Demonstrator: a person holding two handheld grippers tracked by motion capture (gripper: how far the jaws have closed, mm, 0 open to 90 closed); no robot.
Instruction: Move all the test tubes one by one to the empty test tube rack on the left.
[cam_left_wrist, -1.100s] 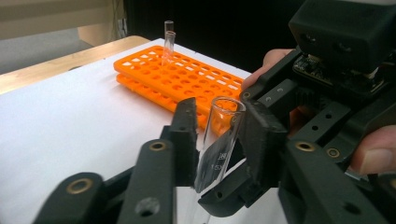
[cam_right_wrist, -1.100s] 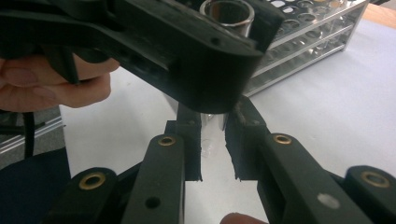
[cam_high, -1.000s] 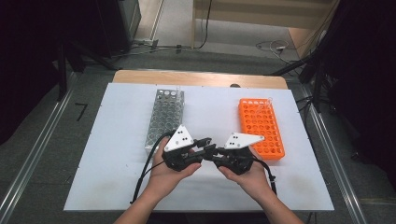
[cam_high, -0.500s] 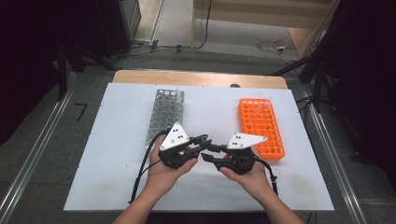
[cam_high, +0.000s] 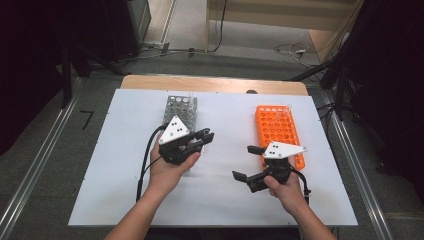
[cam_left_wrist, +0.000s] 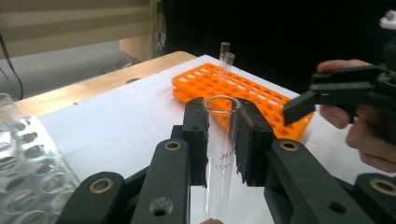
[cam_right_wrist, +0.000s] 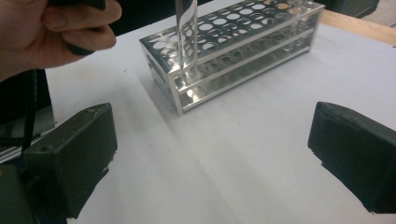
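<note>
left gripper view: left tool (cam_left_wrist: 219, 135) pinches a clear tube (cam_left_wrist: 220, 154), its bottom cut off; right tool (cam_high: 248, 162) has just spread wide, nothing between, over the desk (cam_high: 225, 195).

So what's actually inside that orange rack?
The orange rack holds two clear glass tubes standing at its far end; the other holes look empty. The right tongs and hand cover its near corner.

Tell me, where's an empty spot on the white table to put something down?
The table is bare left of the silver rack, between it and the orange rack, and along the near edge. It's crowded around both racks.
</note>
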